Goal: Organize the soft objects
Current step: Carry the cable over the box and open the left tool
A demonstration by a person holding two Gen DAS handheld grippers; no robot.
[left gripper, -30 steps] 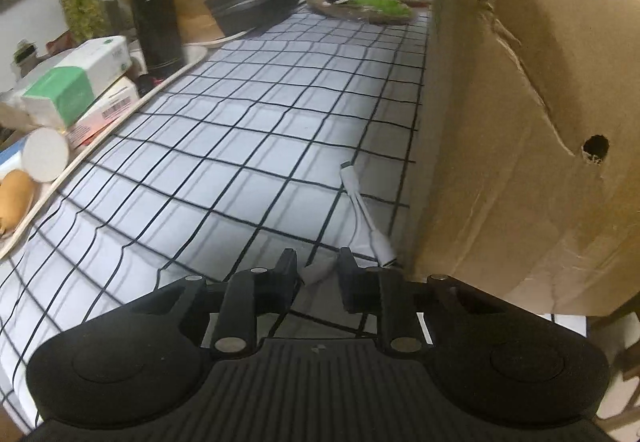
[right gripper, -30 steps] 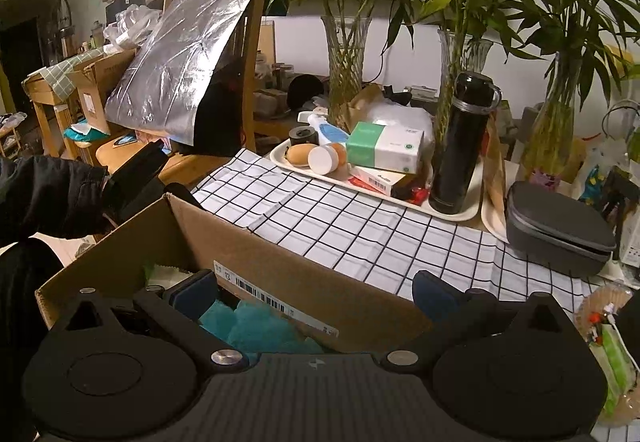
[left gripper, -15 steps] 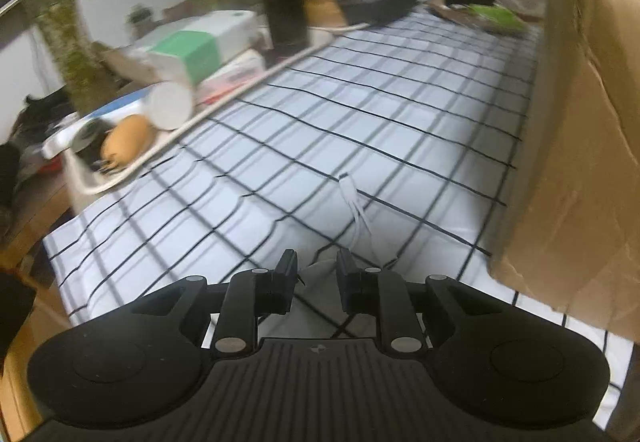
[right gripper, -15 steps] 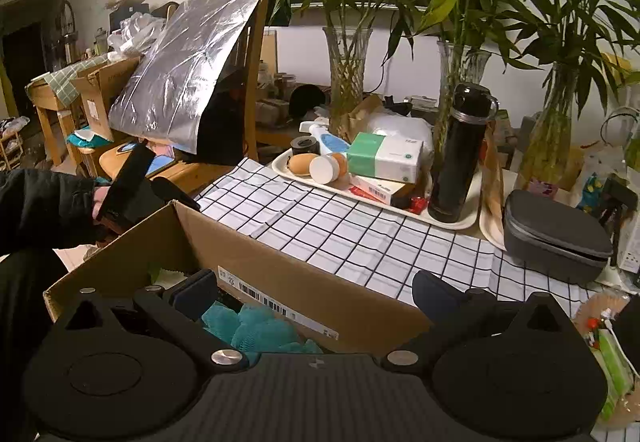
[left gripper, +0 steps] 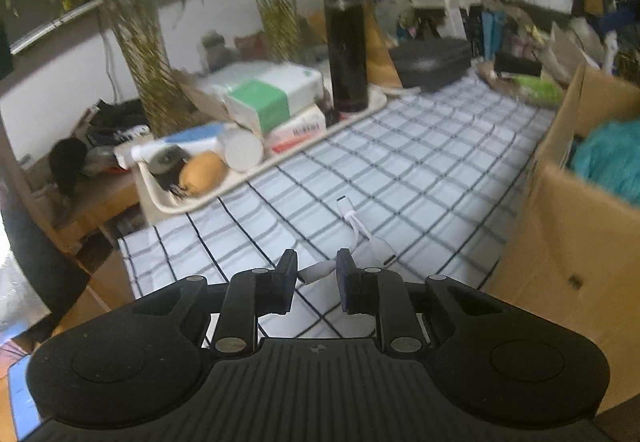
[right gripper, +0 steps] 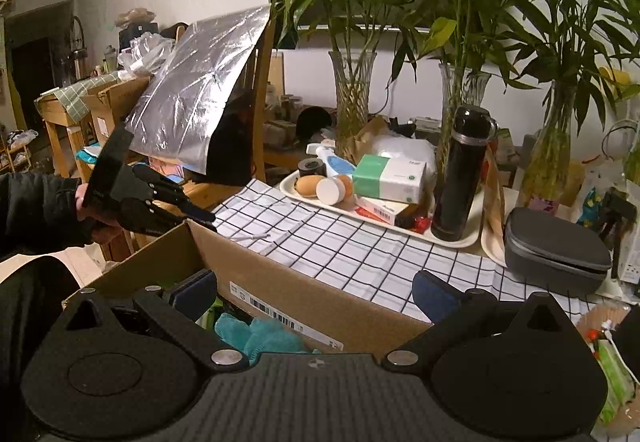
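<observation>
My left gripper (left gripper: 317, 271) is shut on one end of a white adapter cable (left gripper: 362, 232). The rest of the cable trails ahead over the checked tablecloth (left gripper: 420, 162). In the right wrist view that gripper (right gripper: 206, 219) is held by a hand at the left corner of the cardboard box (right gripper: 320, 294), with the cable (right gripper: 256, 237) just past its tips. My right gripper (right gripper: 314, 292) stands wide open over the box, nothing between its fingers. A teal fluffy cloth (right gripper: 264, 334) lies inside the box (left gripper: 560, 242) and shows over its wall (left gripper: 612, 158).
A white tray (left gripper: 168, 202) holds a tissue box (left gripper: 272, 98), a black flask (left gripper: 346, 54) and small items. Glass vases with bamboo (right gripper: 352, 106) stand behind it. A grey zip case (right gripper: 556, 246) lies at the right, a foil sheet (right gripper: 200, 90) over a chair at the left.
The left gripper has risen and swung left, bringing the cable end up with it; tray and plants now fill its view and the box sits further right. The right gripper has barely moved.
</observation>
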